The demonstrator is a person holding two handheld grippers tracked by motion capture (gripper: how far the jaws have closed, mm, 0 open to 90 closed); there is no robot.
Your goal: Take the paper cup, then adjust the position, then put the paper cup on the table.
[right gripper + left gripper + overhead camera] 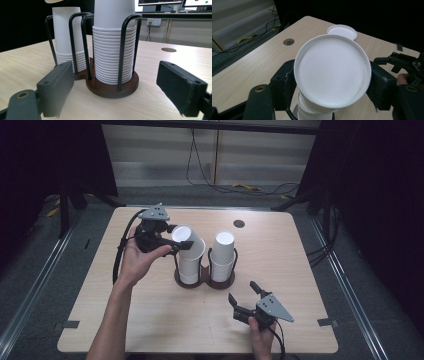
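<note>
Matt white paper cups (112, 50) — ribbed, stacked rims; black wire holder (125, 50) on a smooth dark wooden base; pale wood-grain table (150, 320) — matt.

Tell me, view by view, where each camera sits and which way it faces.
High view: above the person's side, looking forward and down on the table; both forearms, the left gripper and the right gripper show.
Left gripper view: rides the left gripper, looking across the table; its jaws clamp a tilted cup.
Right gripper view: low near the table, facing the cup holder; its open jaws frame the right cup stack.
Shared: the high and right gripper views both show both stacks in the holder.
</note>
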